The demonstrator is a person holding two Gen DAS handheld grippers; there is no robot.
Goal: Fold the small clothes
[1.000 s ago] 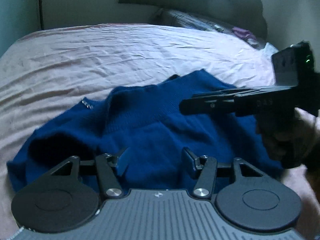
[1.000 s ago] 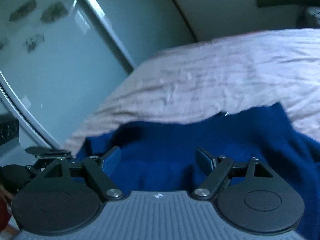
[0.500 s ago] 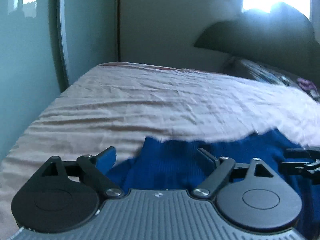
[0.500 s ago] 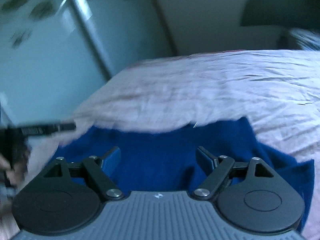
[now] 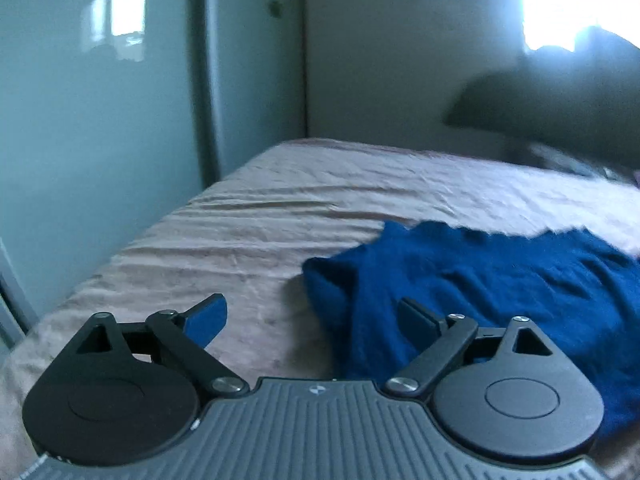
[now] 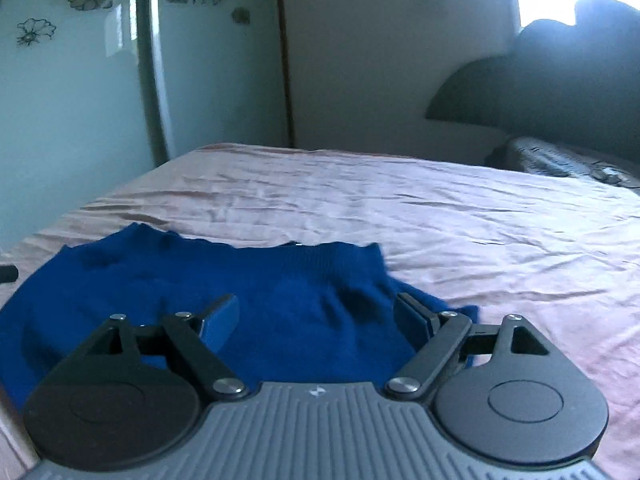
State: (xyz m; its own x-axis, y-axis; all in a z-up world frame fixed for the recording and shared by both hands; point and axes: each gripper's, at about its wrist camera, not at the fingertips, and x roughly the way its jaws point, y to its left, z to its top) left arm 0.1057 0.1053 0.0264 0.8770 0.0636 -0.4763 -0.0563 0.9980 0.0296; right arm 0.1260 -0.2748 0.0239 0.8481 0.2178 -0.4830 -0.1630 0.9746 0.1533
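Observation:
A dark blue knitted garment (image 5: 500,280) lies crumpled on the pink bedsheet (image 5: 300,208). In the left wrist view it is right of centre, and my left gripper (image 5: 314,316) is open and empty at its left edge. In the right wrist view the garment (image 6: 260,296) lies spread low and left, its ribbed hem along the far side. My right gripper (image 6: 316,316) is open and empty just above its near right part. A dark tip of the left gripper (image 6: 8,274) shows at the far left edge.
Glossy wardrobe doors (image 6: 80,100) with flower prints stand along the bed's left side. A dark headboard (image 6: 540,92) and a patterned pillow (image 6: 560,160) are at the far right. The sheet (image 6: 460,216) stretches beyond the garment.
Both grippers have swung and pulled back to the near side of the garment. The left moved off the cloth to its left edge. The garment now lies flatter and more spread.

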